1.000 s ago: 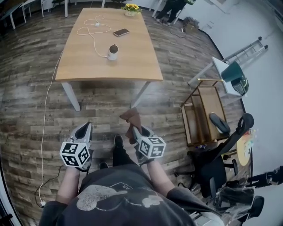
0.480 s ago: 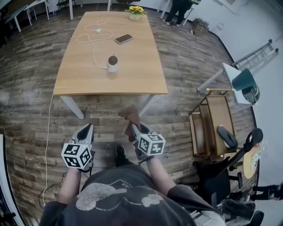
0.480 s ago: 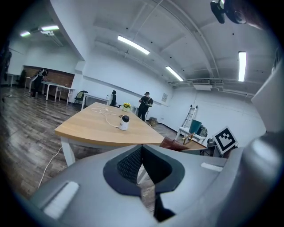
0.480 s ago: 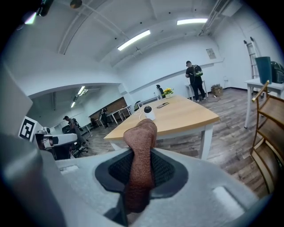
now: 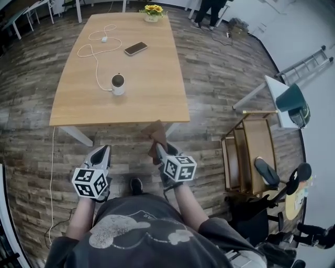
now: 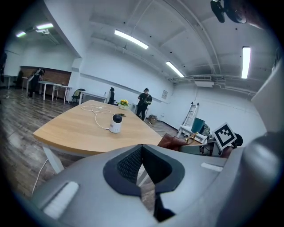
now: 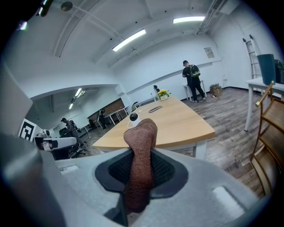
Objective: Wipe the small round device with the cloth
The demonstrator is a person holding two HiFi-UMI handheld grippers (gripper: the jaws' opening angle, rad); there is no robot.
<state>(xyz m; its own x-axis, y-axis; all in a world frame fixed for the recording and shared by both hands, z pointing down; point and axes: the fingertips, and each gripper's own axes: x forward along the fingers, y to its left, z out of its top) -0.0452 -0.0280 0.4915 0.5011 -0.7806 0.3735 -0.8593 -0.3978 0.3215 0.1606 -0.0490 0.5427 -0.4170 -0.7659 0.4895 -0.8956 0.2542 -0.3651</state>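
Brown cloth (image 5: 156, 132) sits clamped in my right gripper (image 5: 159, 149), left gripper (image 5: 103, 153) pinched empty, table (image 5: 152, 78) edge just ahead, small round device (image 5: 118, 84) farther beyond, cart (image 5: 259, 138) off right.

I see the surface (image 5: 157, 89) ahead, with my left tongs (image 5: 101, 150) and right tongs (image 5: 159, 149) short of its near edge.
The small round device (image 5: 118, 84) stands on the surface, left of its middle. A cable (image 5: 95, 52) runs from it back toward the far left corner. A phone (image 5: 135, 48) lies behind the device, and a flower pot (image 5: 153, 10) sits at the far edge. The cloth (image 5: 156, 137) sits between the right jaws, just before the near edge. A cart (image 5: 246, 152) stands on the floor to the right.
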